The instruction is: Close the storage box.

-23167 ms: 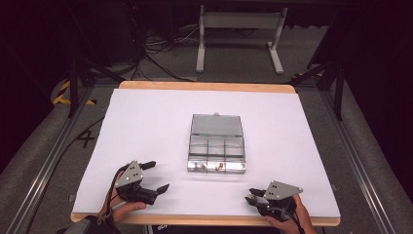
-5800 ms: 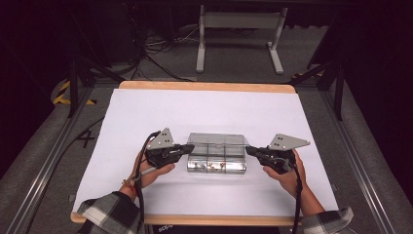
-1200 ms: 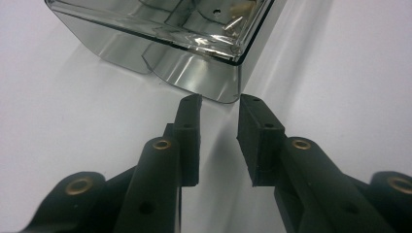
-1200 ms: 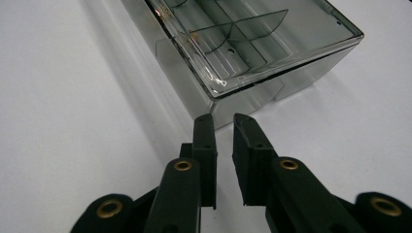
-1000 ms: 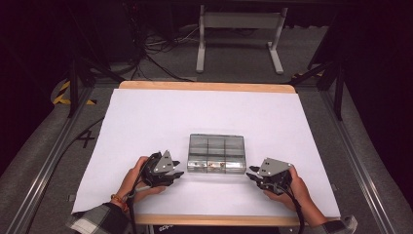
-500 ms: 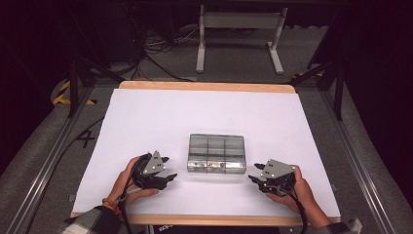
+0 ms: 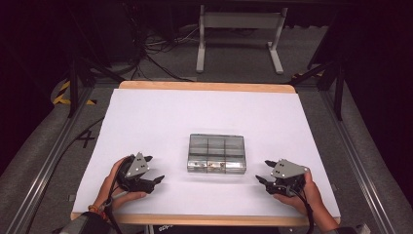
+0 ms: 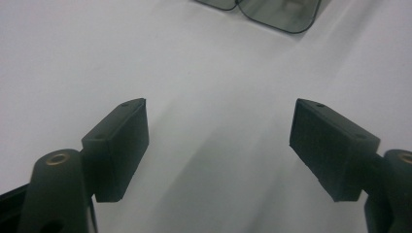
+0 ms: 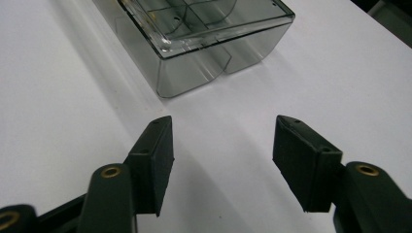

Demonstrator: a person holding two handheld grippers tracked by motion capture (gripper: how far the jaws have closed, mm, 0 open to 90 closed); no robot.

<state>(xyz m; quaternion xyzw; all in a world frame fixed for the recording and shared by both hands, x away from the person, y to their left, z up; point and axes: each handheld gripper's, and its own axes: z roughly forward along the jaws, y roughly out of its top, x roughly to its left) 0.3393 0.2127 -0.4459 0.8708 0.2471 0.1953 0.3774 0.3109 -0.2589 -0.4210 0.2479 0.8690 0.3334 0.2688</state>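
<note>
Both grippers sit back, jaws just opening, nothing between them: left gripper point(image 7: 152, 179), right gripper point(image 7: 263, 178). Ahead lies the clear plastic box point(image 9: 194, 39), likely light, rigid, slick; its side walls look the best hold.

The compartment box point(image 7: 216, 153) ahead of both grippers is clear, smoke-tinted plastic, glossy, with smooth rounded corners that catch highlights. The table point(image 7: 204, 87) shows a pale wooden edge; a matt white sheet point(image 7: 160, 117), paper-like and smooth, covers its top. Each gripper's pads point(image 9: 158, 160) look like matt black plastic, finely textured, held by brass-coloured metal rivets point(image 9: 111, 171). The right gripper point(image 7: 265, 171) carries a dull grey plate point(image 7: 288, 168).
</note>
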